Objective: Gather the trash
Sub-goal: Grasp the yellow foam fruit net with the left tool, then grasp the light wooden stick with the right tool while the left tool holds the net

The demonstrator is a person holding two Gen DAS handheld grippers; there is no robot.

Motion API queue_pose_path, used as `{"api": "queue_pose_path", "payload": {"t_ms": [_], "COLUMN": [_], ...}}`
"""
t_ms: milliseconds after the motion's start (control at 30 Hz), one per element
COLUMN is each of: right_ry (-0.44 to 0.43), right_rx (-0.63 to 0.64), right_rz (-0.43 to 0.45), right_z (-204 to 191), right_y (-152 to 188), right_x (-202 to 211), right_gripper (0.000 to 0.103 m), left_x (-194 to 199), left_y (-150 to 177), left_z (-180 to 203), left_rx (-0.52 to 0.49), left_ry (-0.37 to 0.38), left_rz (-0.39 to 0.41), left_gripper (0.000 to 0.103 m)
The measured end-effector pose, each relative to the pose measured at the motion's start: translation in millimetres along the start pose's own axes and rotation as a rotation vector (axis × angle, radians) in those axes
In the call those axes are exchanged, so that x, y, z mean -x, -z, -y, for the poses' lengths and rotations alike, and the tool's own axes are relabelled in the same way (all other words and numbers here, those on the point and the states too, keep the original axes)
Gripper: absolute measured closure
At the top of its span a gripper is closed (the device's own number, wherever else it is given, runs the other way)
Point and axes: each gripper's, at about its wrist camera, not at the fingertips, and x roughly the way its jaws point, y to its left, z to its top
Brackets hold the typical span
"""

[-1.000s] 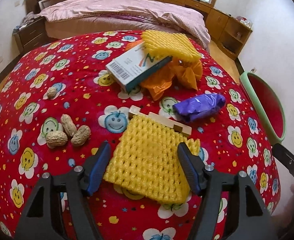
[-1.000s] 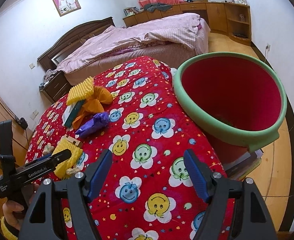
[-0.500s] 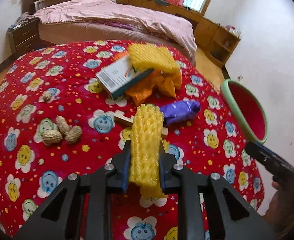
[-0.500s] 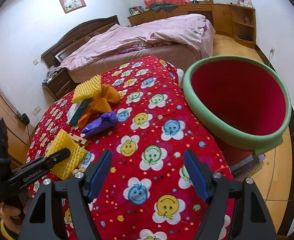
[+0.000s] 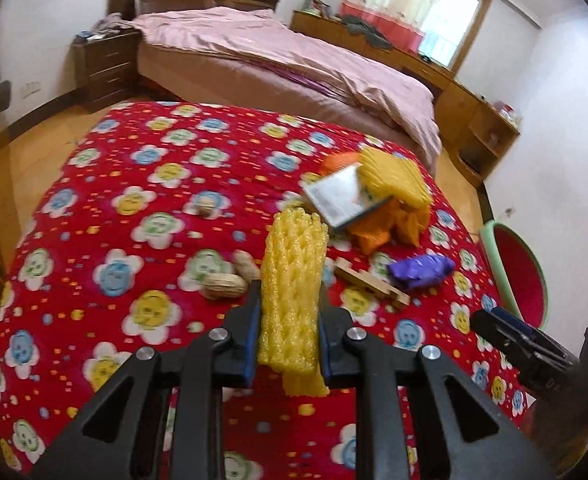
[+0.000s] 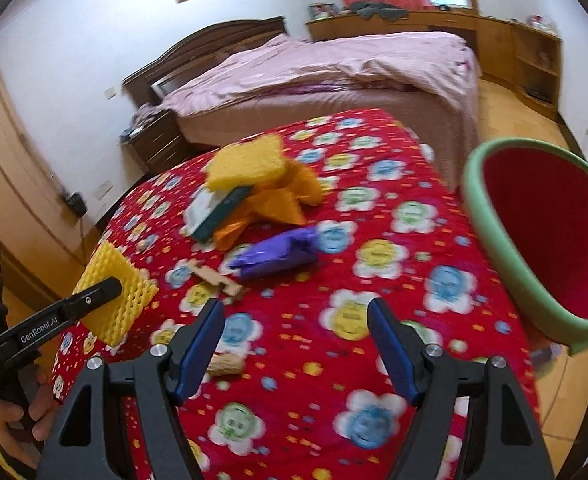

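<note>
Gripping, left wrist view: the left hand-held gripper [image 5: 290,320] has its jaws drawn in tight on a yellow foam net [image 5: 292,288], which stands squeezed upright between the blue pads, clear of the counter.
Counter, left wrist view: the red flower-print cloth [image 5: 134,208] covers the counter; the peanuts [image 5: 224,285] lie at 9 o'clock of the held net, just beside it.
Wooden piece: a flat wooden piece [image 5: 369,283] lies at 3 o'clock of the net, near it.
Purple wrapper: the purple wrapper [image 5: 419,271] lies just past the wooden piece, further toward 3 o'clock.
Pile: a box [image 5: 339,198], an orange bag [image 5: 381,228] and a second yellow foam net [image 5: 393,178] are heaped together at 1 o'clock of the held net.
Bin: the green-rimmed red bin [image 5: 493,264] stands off the counter's edge at 3 o'clock.
Right hand-held gripper, right wrist view: the right hand-held gripper [image 6: 295,344] has its jaws wide apart with nothing between them, above the cloth.
Left hand-held gripper, right wrist view: it enters from 9 o'clock, clamped on the yellow foam net [image 6: 114,292]; a hand [image 6: 18,420] holds its grip at 8 o'clock.
Trash, right wrist view: the purple wrapper [image 6: 278,254] lies at 12 o'clock of the open jaws, the wooden piece [image 6: 216,278] at 11 o'clock, one peanut [image 6: 226,365] just beside the left blue pad.
Bin, right wrist view: the bin [image 6: 481,216] stands at 2 o'clock, beside the counter.
</note>
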Motion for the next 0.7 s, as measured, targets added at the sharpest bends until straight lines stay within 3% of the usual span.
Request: {"api": "queue_pose_path", "payload": {"t_ms": [300,700], "right_ry": [-0.074,-0.040], "right_rx": [0.096,0.192], "right_rz": [-0.075,-0.133], "right_z": [-42,-64], "right_y": [-7,-10], "right_x": [-43,-83], "right_gripper": [0.034,0.053], "left_x": [6,8], "left_y": [1,3], "left_z": [-34,-44], "left_rx": [0.049,0.060], "left_ry": [-0.091,-0.077], "left_rz": [0.023,0.025], "left_gripper": [0.080,0.080]}}
